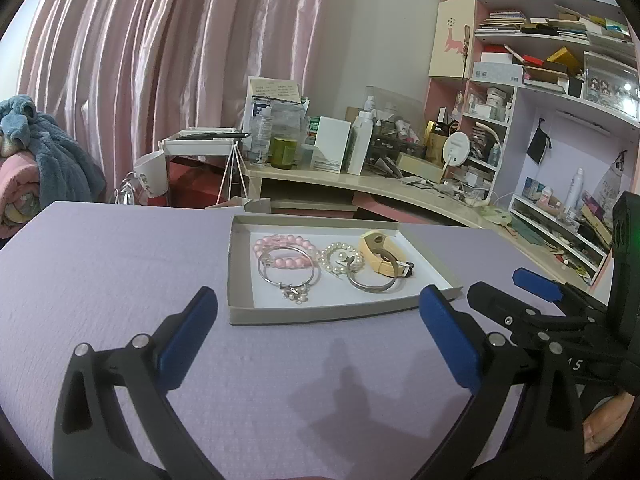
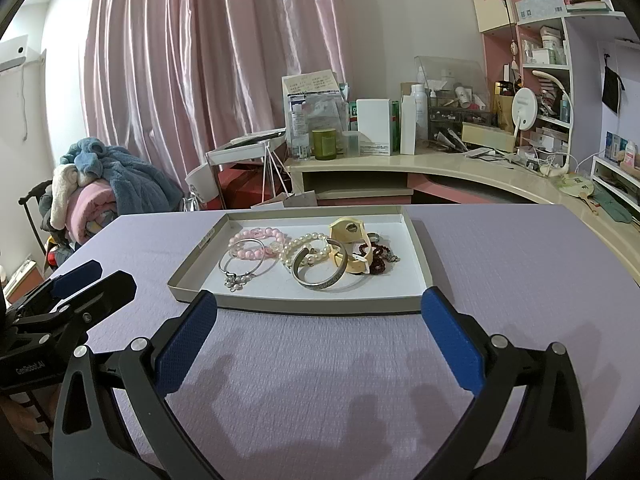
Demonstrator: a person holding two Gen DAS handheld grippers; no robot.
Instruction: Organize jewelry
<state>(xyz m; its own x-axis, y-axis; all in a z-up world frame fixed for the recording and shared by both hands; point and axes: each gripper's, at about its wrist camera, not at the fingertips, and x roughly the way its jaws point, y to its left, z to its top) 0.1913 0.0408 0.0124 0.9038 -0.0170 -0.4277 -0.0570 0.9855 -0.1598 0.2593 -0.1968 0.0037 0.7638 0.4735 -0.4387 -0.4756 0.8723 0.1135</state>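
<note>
A shallow grey tray sits on the lilac table and holds jewelry: a pink bead bracelet, a thin silver bangle with charms, a pearl bracelet, a wide silver cuff, a cream band and dark red beads. My left gripper is open and empty, just short of the tray's near edge. My right gripper is open and empty at the tray's near edge.
The lilac table stretches around the tray. A cluttered beige desk and shelves stand behind. Pink curtains and a pile of blankets are at the back left.
</note>
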